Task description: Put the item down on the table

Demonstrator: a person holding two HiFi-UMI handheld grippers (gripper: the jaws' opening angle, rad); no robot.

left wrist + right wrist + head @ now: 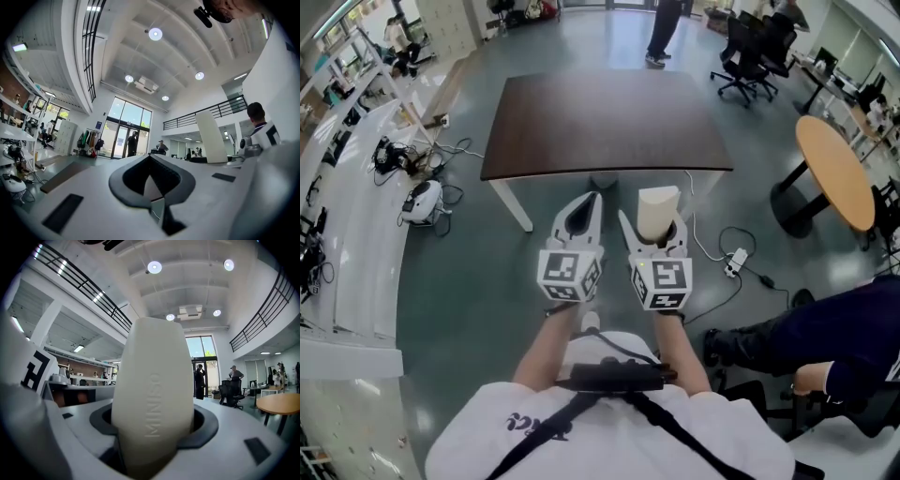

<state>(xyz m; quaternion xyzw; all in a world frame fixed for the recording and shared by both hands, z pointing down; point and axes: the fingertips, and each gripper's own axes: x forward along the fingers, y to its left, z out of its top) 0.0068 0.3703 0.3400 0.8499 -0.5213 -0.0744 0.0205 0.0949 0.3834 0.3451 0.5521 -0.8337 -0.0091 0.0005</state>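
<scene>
My right gripper (656, 225) is shut on a cream, rounded item (656, 210) that stands up between its jaws; in the right gripper view the cream item (152, 399) fills the middle, with raised lettering down its side. My left gripper (581, 217) is beside it, jaws closed together with nothing between them; the left gripper (151, 180) shows the same in its own view. Both are held in the air just short of the near edge of a dark brown table (605, 122), whose top is bare.
White shelving (347, 234) with cables and gear runs along the left. A round wooden table (836, 169) and black office chairs (750, 52) stand at the right. A power strip (734, 262) with cords lies on the floor. Someone's legs (664, 33) stand beyond the table; another person (825, 356) sits at the right.
</scene>
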